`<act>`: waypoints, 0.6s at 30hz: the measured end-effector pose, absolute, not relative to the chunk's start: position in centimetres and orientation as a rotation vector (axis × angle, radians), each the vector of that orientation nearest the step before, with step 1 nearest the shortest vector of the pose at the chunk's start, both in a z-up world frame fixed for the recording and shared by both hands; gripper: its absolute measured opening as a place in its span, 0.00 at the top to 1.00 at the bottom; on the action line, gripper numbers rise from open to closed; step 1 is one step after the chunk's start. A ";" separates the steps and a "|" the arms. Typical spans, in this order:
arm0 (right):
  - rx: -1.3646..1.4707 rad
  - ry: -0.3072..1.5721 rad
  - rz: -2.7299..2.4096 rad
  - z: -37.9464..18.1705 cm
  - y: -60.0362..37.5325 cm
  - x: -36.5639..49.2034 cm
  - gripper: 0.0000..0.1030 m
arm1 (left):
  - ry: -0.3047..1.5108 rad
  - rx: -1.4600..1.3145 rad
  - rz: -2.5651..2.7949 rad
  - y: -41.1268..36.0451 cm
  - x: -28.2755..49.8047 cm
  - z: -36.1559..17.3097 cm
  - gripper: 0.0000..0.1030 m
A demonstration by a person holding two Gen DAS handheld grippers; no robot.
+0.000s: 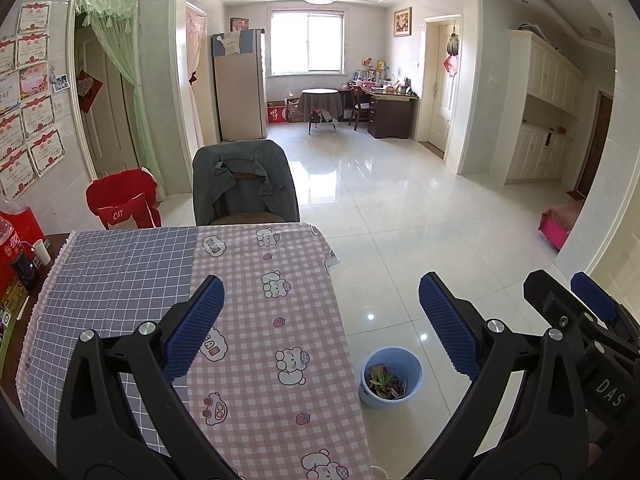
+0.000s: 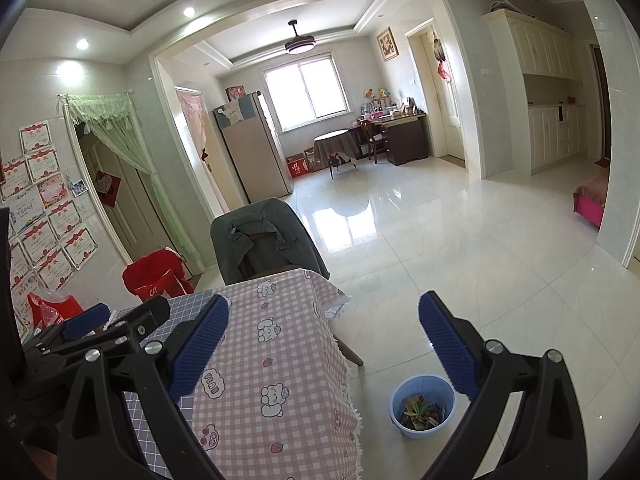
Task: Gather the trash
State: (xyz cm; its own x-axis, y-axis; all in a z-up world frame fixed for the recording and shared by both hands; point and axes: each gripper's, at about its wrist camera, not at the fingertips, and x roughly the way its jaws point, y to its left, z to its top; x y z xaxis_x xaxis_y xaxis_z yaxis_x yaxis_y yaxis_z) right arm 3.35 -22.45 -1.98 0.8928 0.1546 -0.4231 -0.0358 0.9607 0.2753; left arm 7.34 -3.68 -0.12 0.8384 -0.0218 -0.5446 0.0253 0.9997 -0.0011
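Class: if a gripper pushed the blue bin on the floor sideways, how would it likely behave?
The blue bin looks like thin plastic holding only scraps, so probably light. On the glossy tiled floor it would likely slide rather than grip. A push near its rim might tip it.

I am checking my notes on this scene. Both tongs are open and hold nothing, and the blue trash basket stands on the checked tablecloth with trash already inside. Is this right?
One detail is wrong. The blue trash basket stands on the tiled floor beside the table, not on the checked tablecloth; both wrist views show this. The rest holds: the left tongs and right tongs are open and empty, and trash lies in the basket.
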 end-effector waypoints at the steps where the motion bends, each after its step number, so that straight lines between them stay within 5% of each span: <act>1: 0.265 0.459 0.100 -1.9 -22.5 3.4 0.08 | 0.575 0.008 -0.024 -3.7 7.3 -0.1 0.07; 18: 0.268 0.462 0.098 -2.1 -22.2 3.1 0.08 | 0.576 0.019 -0.027 -4.0 7.5 -0.1 0.07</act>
State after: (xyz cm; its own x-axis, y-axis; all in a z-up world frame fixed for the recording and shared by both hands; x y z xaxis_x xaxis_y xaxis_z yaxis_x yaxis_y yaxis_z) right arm 3.14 -22.18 -2.07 0.8911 0.1537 -0.4271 -0.0326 0.9602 0.2774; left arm 7.48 -4.02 -0.08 0.8382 -0.0202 -0.5450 0.0307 0.9995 0.0102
